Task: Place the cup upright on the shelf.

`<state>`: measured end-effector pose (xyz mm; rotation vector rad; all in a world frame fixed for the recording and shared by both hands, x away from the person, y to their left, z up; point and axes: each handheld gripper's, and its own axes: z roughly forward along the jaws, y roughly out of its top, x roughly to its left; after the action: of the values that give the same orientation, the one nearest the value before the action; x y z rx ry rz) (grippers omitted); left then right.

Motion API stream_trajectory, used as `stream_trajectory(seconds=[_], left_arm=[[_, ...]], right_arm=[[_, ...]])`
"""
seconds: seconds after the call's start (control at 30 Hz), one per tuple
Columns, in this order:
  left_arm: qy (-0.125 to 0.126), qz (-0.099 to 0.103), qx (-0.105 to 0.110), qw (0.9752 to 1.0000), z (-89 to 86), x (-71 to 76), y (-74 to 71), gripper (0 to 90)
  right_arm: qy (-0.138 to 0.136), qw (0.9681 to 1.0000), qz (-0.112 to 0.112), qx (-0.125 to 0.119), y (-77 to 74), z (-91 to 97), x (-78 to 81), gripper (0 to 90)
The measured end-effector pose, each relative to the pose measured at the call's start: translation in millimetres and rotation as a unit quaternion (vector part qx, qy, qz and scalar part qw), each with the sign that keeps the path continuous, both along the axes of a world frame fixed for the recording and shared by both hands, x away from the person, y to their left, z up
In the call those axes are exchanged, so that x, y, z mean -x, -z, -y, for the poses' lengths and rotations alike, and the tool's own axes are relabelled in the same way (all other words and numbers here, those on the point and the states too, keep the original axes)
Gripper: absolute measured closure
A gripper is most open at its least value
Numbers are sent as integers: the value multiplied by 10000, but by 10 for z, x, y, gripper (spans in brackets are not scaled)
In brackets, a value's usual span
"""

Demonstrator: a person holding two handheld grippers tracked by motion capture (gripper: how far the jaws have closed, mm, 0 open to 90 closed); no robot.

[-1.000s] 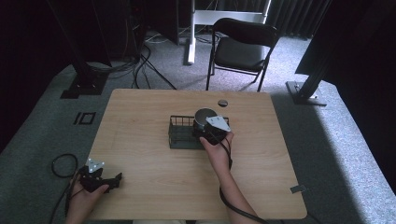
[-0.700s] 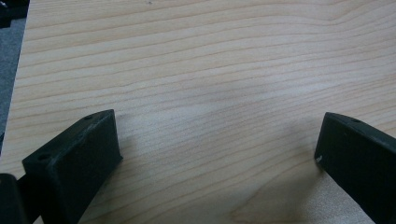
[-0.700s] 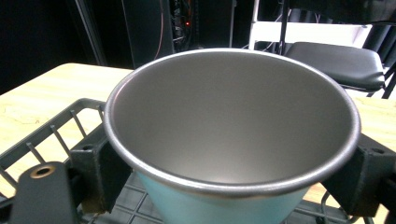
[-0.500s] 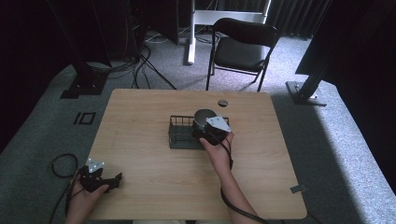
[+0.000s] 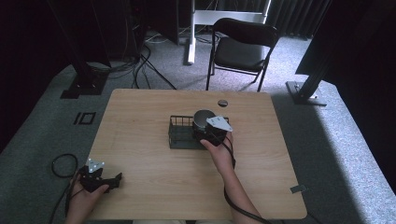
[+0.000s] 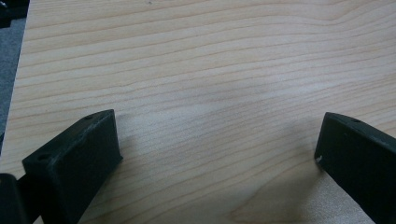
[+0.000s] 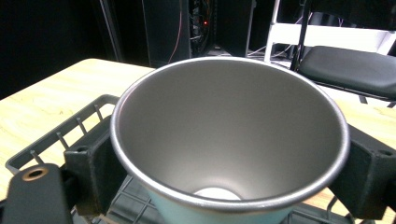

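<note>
Table (image 5: 140,116): pale wooden top, rounded corners; wide bare stretches along the left side and across the near half; the far edge carries one small dark round disc (image 5: 222,102) near its middle; grey carpet all around, a black folding chair (image 5: 240,46) well beyond the far edge.

Wire basket (image 5: 180,133): dark, rectangular, near the table's centre, well clear of every edge; its left part stands open and bare; in the right gripper view its rim and bars (image 7: 70,126) run below and to the left of the cup.

Cup (image 5: 203,119): metal, conical, mouth up and roughly upright, at the basket's right end, over its rim; whether its base rests on the basket floor I cannot tell; interior grey and unfilled (image 7: 229,126).

Right gripper (image 5: 211,133): at the basket's right end, hand behind it; jaws closed against the cup's outer wall, one on each side just under the lip, the cup held between them.

Left gripper (image 5: 109,181): at the near left corner, close to the left edge, well apart from the basket; jaws spread wide over bare wood (image 6: 210,93), nothing between them.
</note>
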<state>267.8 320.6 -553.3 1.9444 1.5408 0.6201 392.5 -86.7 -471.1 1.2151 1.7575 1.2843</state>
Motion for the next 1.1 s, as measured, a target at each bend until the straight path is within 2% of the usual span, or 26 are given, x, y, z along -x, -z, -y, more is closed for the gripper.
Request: stream_trajectory(seconds=[0.33, 0.47, 0.7, 1.1], left_arm=[[1, -1, -1, 10000, 0, 0, 0, 4], [0, -1, -1, 10000, 0, 0, 0, 4], [1, -1, -1, 10000, 0, 0, 0, 4], [0, 0, -1, 10000, 0, 0, 0, 4]], right_arm=[[-101, 9999, -36, 55, -23, 21, 5, 106], [-72, 9999, -78, -58, -11, 47, 23, 106], [-174, 9998, -7, -72, 1, 70, 94, 106], [-247, 9996, 86, 52, 15, 198, 243, 106]])
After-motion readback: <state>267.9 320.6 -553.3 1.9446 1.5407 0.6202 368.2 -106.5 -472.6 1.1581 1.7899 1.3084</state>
